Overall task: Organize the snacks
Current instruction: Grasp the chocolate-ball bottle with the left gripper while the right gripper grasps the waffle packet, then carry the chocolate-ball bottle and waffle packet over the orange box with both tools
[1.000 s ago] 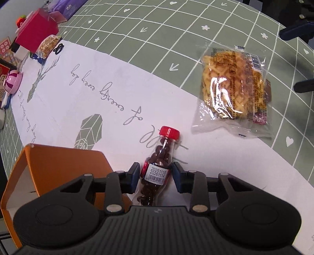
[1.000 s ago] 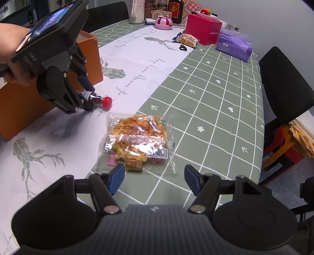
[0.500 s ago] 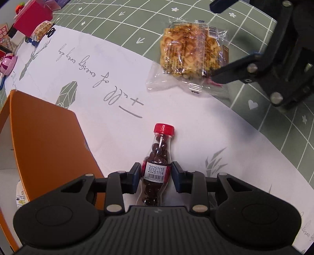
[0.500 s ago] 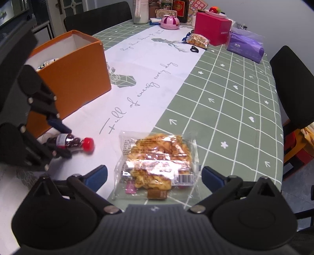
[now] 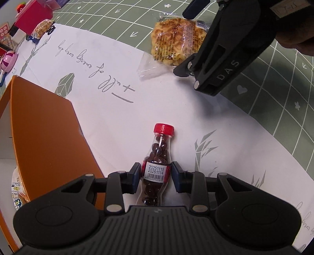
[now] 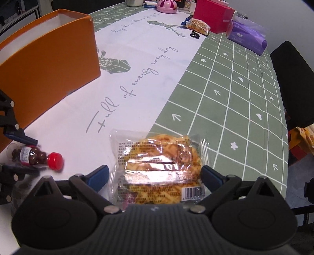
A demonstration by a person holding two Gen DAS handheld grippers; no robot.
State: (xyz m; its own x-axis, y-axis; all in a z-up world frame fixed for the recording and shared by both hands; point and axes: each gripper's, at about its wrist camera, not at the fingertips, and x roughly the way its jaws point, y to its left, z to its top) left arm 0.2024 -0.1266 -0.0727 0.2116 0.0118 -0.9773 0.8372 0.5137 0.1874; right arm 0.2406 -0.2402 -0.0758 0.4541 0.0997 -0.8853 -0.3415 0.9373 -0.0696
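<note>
My left gripper (image 5: 156,175) is shut on a small clear bottle of chocolate beans (image 5: 157,166) with a red cap, held above the white runner beside the orange box (image 5: 45,133). The bottle also shows in the right wrist view (image 6: 35,157). My right gripper (image 6: 155,176) is open, its blue fingers on either side of a clear waffle packet (image 6: 157,166) lying at the edge of the runner and the green cloth. The packet (image 5: 172,47) and the right gripper's body also show in the left wrist view.
The orange box (image 6: 45,64) stands open at the left with snack packets inside (image 5: 16,188). At the far end are a red box (image 6: 214,15), a purple pack (image 6: 247,37), a small snack bag (image 6: 198,26) and a pink container (image 6: 166,5). A black chair (image 6: 292,82) stands at the right.
My left gripper has carried the bottle back along the box side. My right gripper has moved forward and down so that its open fingers now flank the waffle packet.
</note>
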